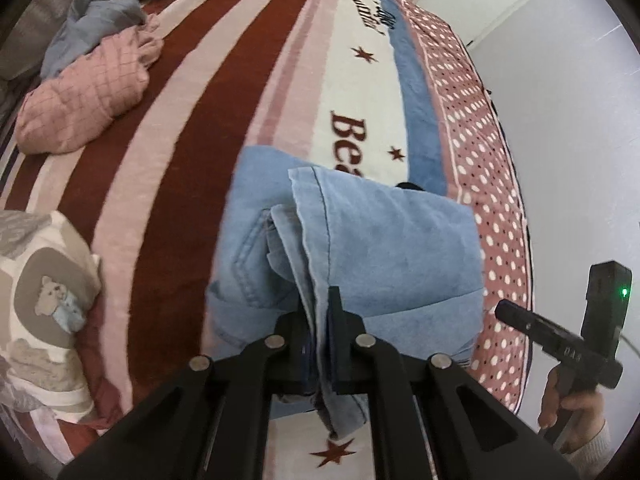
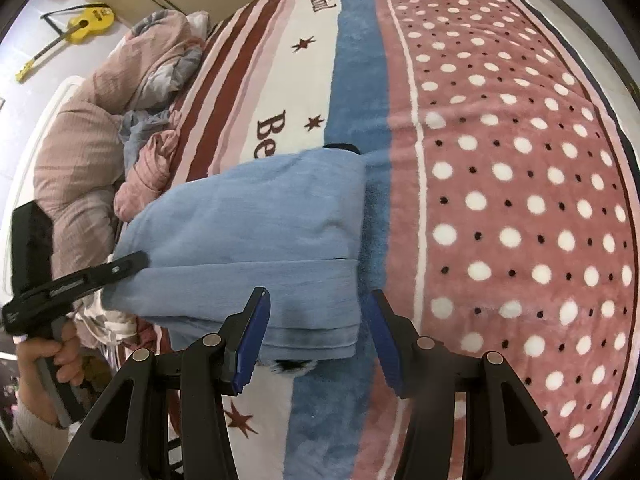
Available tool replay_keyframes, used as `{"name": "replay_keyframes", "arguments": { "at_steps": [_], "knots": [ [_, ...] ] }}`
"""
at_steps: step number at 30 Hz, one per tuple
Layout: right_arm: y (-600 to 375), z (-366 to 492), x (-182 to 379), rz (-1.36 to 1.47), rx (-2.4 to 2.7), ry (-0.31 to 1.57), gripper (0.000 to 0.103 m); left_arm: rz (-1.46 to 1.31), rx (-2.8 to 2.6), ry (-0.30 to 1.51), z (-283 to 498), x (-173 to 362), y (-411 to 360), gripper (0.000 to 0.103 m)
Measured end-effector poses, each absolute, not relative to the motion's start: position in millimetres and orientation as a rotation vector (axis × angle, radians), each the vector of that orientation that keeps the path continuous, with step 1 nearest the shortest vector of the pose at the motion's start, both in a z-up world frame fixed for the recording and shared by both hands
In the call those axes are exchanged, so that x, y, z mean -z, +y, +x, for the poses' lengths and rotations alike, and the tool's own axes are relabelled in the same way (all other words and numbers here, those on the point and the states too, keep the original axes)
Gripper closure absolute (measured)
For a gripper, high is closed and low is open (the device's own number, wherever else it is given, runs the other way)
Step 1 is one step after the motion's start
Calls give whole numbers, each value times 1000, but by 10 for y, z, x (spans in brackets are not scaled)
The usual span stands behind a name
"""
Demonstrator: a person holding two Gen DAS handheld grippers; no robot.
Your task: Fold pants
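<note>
Light blue denim pants (image 1: 360,240) lie folded into a thick stack on the striped bed blanket; they also show in the right wrist view (image 2: 256,232). My left gripper (image 1: 320,320) is shut on the near edge of the pants, with layers of cloth pinched between its jaws. It shows at the left of the right wrist view (image 2: 120,266), at the stack's left side. My right gripper (image 2: 316,320) is open, its blue pads either side of the stack's near right corner, holding nothing. It shows at the right in the left wrist view (image 1: 508,312).
A pink checked garment (image 1: 88,96) and a grey-blue one (image 1: 88,24) lie crumpled at the far left of the bed. A bear-print pillow (image 1: 44,288) sits near left. A bunched duvet (image 2: 80,152) and a yellow guitar (image 2: 80,26) are left. The polka-dot blanket (image 2: 520,200) spreads right.
</note>
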State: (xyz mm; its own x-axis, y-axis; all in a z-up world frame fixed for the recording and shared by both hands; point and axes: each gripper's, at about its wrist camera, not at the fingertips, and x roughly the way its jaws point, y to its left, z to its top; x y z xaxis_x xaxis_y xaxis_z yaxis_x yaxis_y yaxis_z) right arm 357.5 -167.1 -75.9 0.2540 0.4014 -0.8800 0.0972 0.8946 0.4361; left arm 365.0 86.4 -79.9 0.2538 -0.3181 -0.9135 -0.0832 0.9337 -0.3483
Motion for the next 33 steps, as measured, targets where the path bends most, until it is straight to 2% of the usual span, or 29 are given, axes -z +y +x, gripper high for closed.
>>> {"name": "replay_keyframes", "arguments": {
  "at_steps": [3,6,9,12,13,14,16,18,27,33],
  "knots": [
    [-1614,3636,899,464,-210,1336,56,-355,156,1345,3612,990,904,94],
    [-1588,3672,1025,476,-204,1360,56,-344,138,1353,3595,1146,892,84],
    [-1601,3696,1103,483,-190,1363,48,-324,124,1357,3618,1210,888,72],
    [-1646,3728,1141,499,-183,1377,46,-329,141,1372,3675,1201,910,51],
    [-1654,3740,1142,500,-178,1380,45,-335,151,1376,3697,1182,930,39],
    [-1666,3757,1139,500,-174,1383,45,-334,148,1371,3725,1161,938,36],
    [-1703,3792,1125,501,-161,1380,37,-318,133,1365,3773,1141,982,34],
    [-1721,3833,1108,513,-160,1365,33,-313,123,1375,3803,1172,1018,33],
    [-1632,3899,1318,533,-200,1409,28,-440,147,1407,3815,1486,1139,33],
    [-1651,3846,1552,657,-215,1409,27,-499,188,1410,3810,1639,1120,35]
  ]
}}
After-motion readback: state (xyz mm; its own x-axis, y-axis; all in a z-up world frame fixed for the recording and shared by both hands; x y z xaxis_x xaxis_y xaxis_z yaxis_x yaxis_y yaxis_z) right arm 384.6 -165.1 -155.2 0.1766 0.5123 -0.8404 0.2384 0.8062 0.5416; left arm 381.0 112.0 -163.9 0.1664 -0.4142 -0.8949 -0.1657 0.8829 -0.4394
